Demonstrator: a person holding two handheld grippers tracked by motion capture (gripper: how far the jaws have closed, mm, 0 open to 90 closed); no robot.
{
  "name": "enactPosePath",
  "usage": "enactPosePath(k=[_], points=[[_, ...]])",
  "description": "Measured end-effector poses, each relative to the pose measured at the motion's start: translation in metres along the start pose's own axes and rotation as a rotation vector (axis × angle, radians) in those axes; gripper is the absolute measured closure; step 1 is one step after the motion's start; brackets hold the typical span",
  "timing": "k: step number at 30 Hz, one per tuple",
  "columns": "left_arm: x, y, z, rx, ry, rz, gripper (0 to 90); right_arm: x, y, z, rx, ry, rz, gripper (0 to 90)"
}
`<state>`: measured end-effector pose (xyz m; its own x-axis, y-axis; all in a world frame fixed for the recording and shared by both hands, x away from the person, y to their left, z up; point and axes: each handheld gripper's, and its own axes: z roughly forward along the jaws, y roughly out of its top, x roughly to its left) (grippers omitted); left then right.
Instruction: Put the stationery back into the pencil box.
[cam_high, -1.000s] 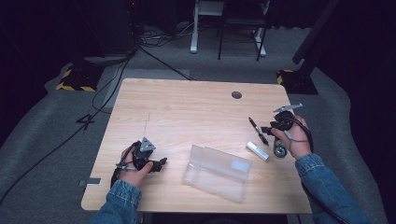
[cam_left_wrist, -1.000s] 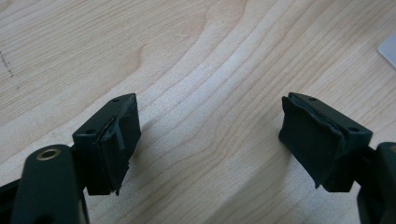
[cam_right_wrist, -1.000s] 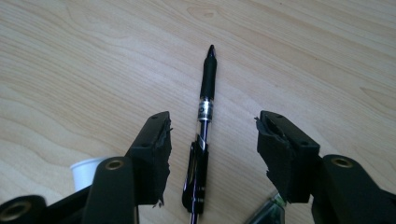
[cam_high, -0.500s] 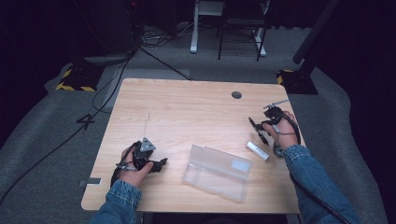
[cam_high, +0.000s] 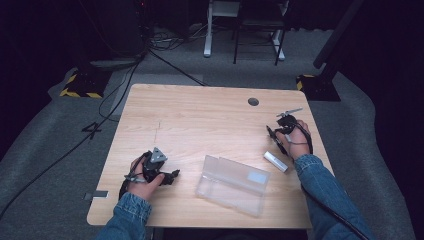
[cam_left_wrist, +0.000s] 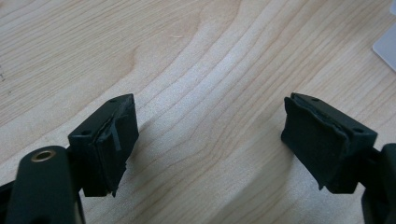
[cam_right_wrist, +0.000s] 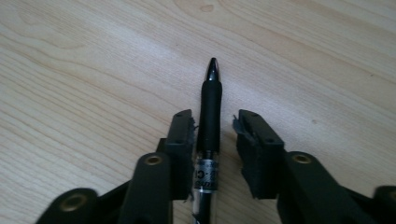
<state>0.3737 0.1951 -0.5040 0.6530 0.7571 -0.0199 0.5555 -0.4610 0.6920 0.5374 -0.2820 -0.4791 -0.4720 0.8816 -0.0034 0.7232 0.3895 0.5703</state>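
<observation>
Pen (cam_right_wrist: 208, 121) lengthwise between right gripper (cam_right_wrist: 215, 126) jaws, against 1 pad.

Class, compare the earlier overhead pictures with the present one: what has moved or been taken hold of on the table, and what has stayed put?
The right gripper moved up the table, away from the person, and down over the black pen; its jaws have just been closing around the pen, a gap showing on one side. The left gripper stayed open in place, and the clear case and white tube kept still.
</observation>
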Motion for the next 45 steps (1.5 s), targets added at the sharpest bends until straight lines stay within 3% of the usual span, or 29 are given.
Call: enactPosePath(k=[1,5,20,33,42,45], points=[[0.0,0.0,0.0,0.0,-0.001,0.0,18.5,0.001,0.0,0.0,0.007,0.006,-0.008,77.9],[0.0,0.0,0.0,-0.001,-0.001,0.002,18.6,0.004,0.002,-0.001,0.021,-0.011,-0.045,79.8],[-0.001,0.0,0.0,-0.002,-0.002,-0.001,18.6,0.003,0.004,-0.01,0.028,0.009,-0.031,80.3],[-0.001,0.0,0.0,-0.003,-0.002,-0.001,18.6,0.008,0.021,-0.05,-0.059,0.019,-0.068,80.2],[-0.001,0.0,0.0,-0.003,-0.001,-0.001,18.6,0.014,0.026,-0.083,-0.128,0.057,-0.072,80.2],[-0.001,0.0,0.0,-0.003,-0.002,-0.001,18.6,0.019,0.028,-0.093,-0.149,0.07,-0.093,80.1]])
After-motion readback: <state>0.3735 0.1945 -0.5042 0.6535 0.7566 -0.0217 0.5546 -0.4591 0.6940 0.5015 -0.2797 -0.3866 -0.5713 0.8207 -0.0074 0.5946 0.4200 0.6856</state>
